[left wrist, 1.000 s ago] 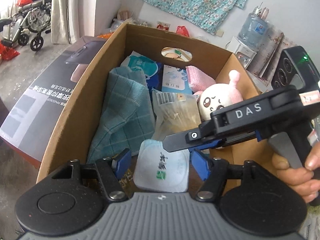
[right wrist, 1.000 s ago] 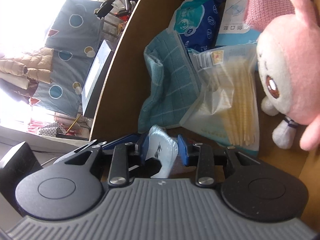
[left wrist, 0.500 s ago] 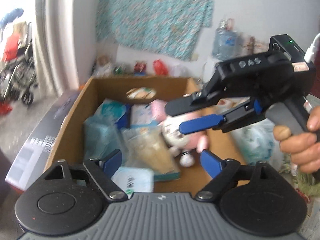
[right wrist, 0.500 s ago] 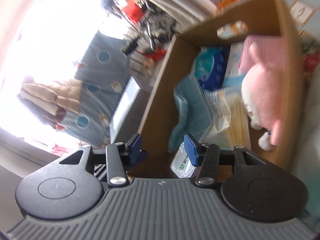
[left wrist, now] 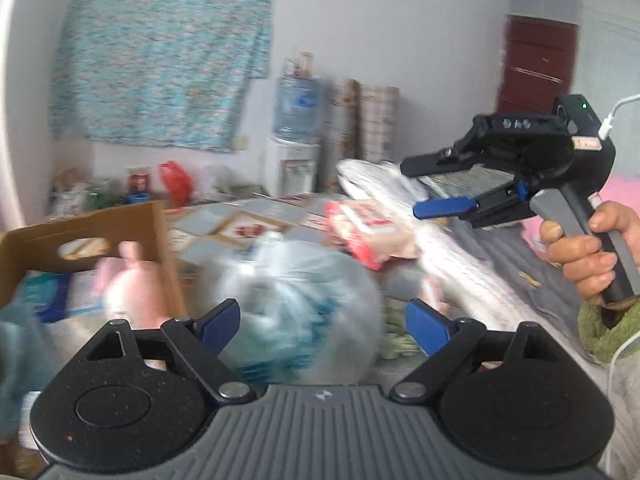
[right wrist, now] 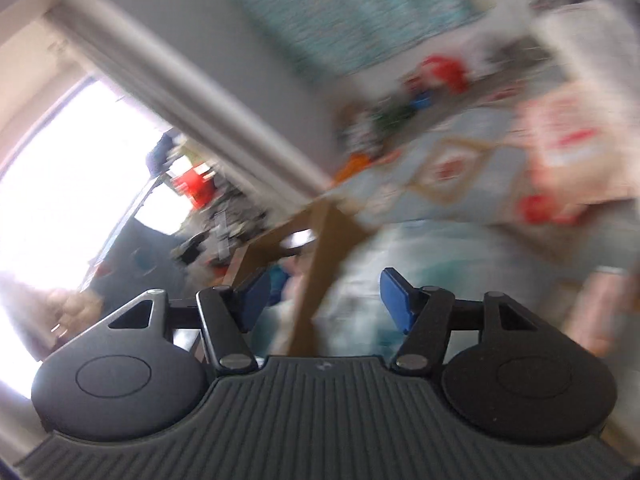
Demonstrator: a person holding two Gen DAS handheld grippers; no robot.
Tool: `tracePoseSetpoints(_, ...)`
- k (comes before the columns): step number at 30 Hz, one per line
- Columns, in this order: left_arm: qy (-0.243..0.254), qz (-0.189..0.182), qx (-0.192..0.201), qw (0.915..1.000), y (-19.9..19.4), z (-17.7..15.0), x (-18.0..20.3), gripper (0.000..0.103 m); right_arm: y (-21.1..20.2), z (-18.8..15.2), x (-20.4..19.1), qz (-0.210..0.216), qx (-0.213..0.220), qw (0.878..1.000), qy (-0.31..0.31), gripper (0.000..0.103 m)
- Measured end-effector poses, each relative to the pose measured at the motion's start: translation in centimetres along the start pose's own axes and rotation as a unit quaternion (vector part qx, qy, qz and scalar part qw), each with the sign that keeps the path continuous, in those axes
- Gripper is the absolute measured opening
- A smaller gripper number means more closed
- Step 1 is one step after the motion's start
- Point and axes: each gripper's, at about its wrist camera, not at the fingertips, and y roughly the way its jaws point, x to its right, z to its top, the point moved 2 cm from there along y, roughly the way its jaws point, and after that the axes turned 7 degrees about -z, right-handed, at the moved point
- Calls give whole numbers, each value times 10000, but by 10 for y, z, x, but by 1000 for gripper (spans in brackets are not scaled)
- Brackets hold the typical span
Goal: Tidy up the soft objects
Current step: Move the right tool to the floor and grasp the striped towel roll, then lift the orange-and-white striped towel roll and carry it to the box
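Left wrist view: the left gripper [left wrist: 322, 320] has its blue pads [left wrist: 220, 318] spread and still opening, with nothing between them. Ahead of it and low lies a clear plastic bag [left wrist: 296, 300] of blue-white soft goods, blurred. To the gripper's left stands the cardboard box [left wrist: 80, 232], a pink plush [left wrist: 132, 280] inside. Beyond the bag lie a red-and-white pack [left wrist: 368, 232] and a white bundle [left wrist: 400, 192]; a water dispenser [left wrist: 298, 140] stands at the far wall. Up to the right a hand [left wrist: 584, 256] holds the right gripper [left wrist: 432, 184], its jaws apart and opening, empty. In the blurred right wrist view the right gripper [right wrist: 324, 296] faces the box's corner [right wrist: 320, 248], the bag [right wrist: 420, 256] ahead to the right.
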Motion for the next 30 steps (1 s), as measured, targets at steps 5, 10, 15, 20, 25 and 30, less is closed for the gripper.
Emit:
tracePoseSetpoints(5,315,-279,-215,9989,47,-16,42,90,-15,-23,68,-988,19,9947,294,63)
tracePoseSetpoints(10,463,-462,-425,9970,87,-32,66,82,13,-44,117,-1664,-316,9845,454,63)
tracePoseSetpoints(15,561,-407,-525,9962,113,-39,74,72,60,-49,138,-1883,-722,9774,640,63)
tracePoseSetpoints(20,687,-334,-667,9948,134,-42,77,63,79,-54,142,-1966,-873,9761,310,43)
tracePoseSetpoints(25,808,-273,-759,9935,153,-42,80,59,65,-55,147,-1871,-775,9789,278,41)
tracePoseSetpoints(30,1089,-238,-982,9889,180,-45,89,55,54,-57,152,-1754,-737,9813,300,41)
